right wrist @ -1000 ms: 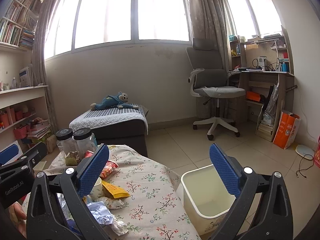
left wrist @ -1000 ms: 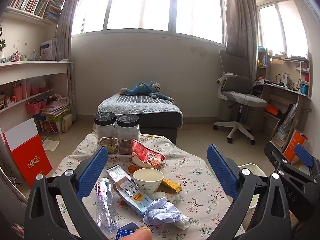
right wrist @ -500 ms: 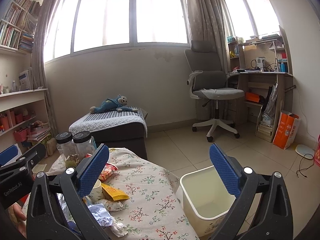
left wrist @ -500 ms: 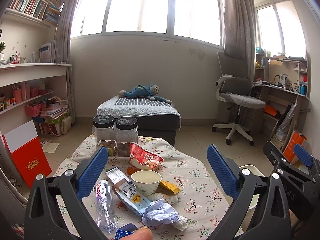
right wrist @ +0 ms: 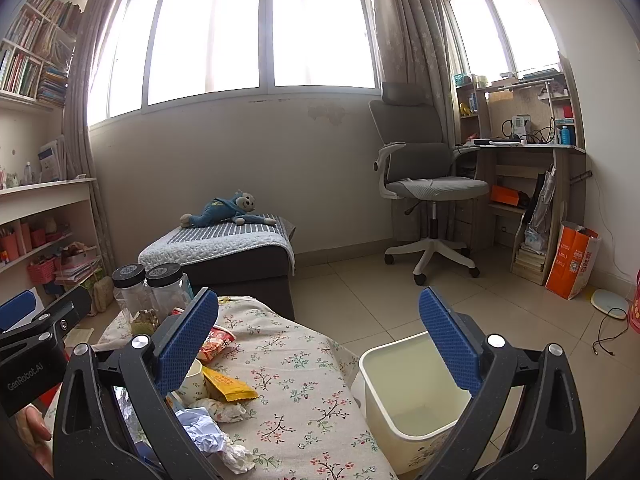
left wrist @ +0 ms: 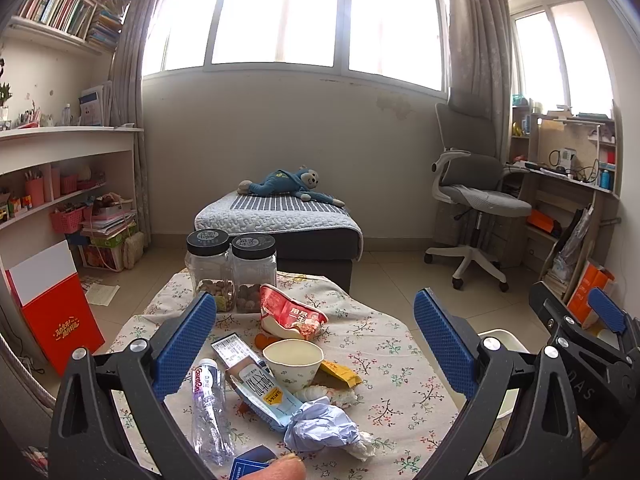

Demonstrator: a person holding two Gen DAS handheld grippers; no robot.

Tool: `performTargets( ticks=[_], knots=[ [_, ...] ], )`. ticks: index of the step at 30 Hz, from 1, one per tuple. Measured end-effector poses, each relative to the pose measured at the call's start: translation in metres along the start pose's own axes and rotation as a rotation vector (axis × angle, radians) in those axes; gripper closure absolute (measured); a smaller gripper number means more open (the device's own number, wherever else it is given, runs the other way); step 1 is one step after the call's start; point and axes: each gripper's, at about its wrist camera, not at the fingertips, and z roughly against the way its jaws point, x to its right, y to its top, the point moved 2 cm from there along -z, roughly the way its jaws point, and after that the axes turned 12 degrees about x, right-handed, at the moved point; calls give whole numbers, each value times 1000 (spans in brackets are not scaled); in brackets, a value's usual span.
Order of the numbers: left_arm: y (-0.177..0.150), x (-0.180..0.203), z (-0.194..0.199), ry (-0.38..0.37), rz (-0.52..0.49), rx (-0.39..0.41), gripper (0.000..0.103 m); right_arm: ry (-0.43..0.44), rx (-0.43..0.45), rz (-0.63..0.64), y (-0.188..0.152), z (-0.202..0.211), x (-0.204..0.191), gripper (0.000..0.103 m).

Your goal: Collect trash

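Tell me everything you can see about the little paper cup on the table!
The paper cup is cream white with tiny leafy prints, wider at its rim than its base. It stands upright and open on the flowered tablecloth, amid the trash pile. It looks empty, though its bottom is hidden. A yellow wrapper lies against its right side, a pale blue carton lies by its left, and a red snack bag sits behind. Neither gripper touches it.

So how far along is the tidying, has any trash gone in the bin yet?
Barely begun. The bin beside the table looks empty. Nothing is in hand: the left claw and right claw are both open and hold nothing. Everything is left on the table: the cup, bottle, crumpled paper, red bag and yellow wrapper.
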Motion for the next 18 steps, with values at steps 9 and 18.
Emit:
performTargets(
  ticks=[9,18],
  knots=[
    [-2,-4,-3,8,4,-24,7,9,-15,4,-1,-2,-1,7],
    [-8,-45,-48,49,92,-257,7,82,-179,-41,0,-29,-13,7]
  ],
)
